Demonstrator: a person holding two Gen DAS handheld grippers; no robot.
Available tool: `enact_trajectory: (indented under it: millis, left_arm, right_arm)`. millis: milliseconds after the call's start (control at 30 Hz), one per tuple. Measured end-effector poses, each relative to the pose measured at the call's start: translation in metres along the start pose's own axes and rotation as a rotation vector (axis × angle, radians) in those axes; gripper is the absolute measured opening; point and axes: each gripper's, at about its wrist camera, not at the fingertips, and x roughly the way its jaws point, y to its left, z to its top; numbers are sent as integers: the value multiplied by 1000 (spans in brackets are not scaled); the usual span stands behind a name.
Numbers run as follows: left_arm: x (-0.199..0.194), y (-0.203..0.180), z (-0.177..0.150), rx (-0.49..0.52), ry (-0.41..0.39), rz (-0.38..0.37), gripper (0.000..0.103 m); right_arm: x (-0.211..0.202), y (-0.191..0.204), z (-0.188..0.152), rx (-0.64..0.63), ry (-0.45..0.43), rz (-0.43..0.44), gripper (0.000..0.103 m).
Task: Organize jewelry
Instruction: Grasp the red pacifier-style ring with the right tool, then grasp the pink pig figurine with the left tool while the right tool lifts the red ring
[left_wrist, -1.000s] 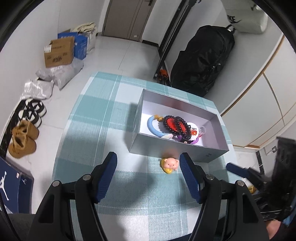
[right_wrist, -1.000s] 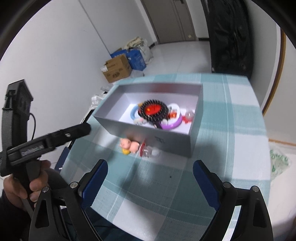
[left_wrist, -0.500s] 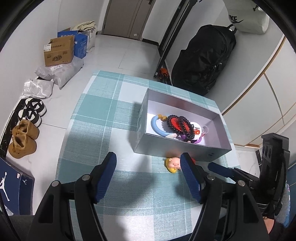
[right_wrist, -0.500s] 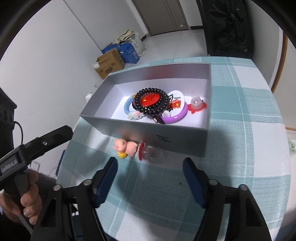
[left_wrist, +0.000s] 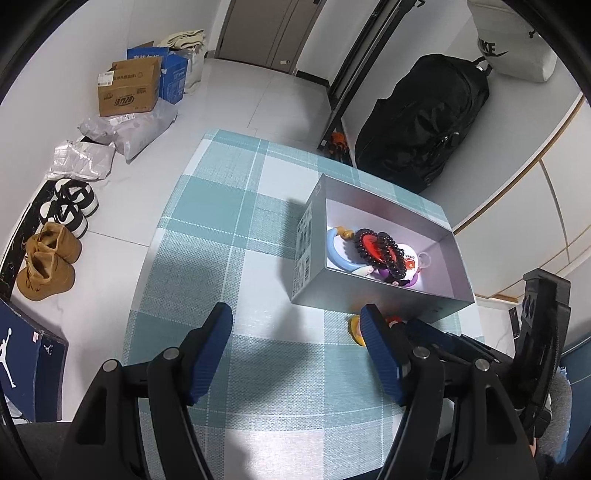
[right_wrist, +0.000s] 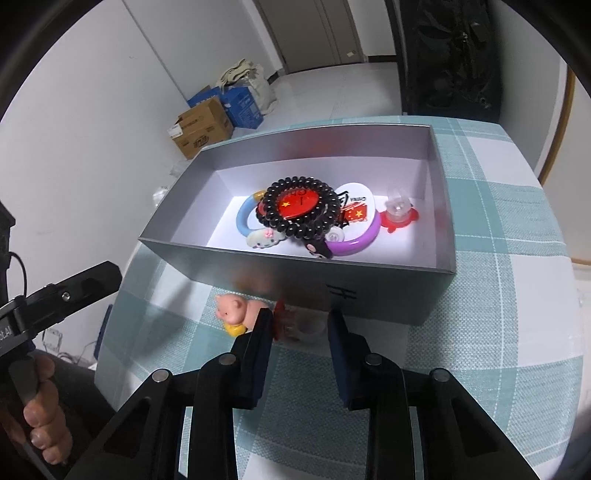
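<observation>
Your right gripper (right_wrist: 300, 326) brackets the clear, red-based trinket (right_wrist: 295, 325) just before the grey cardboard box (right_wrist: 369, 291), jaws not yet shut. Next, close, lift, clear the wall. Your left gripper (left_wrist: 295, 354) hangs open.

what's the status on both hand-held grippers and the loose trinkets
Right hand-held gripper half closed around clear red-based charm, not yet clamped. Left hand-held gripper open, empty. Pig charm loose beside it, outside grey box.
</observation>
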Motion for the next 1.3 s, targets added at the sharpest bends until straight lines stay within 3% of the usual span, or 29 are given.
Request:
enact_trajectory:
  millis: [567,1300]
  left_arm:
    - [11,-17,-9,70,41,16,67]
    - [47,-64,-25,194,124,51,67]
  right_arm:
    - [-16,-9,-4,16,-10,85,29]
    - [-83,-50,-17,88,-108,190,29]
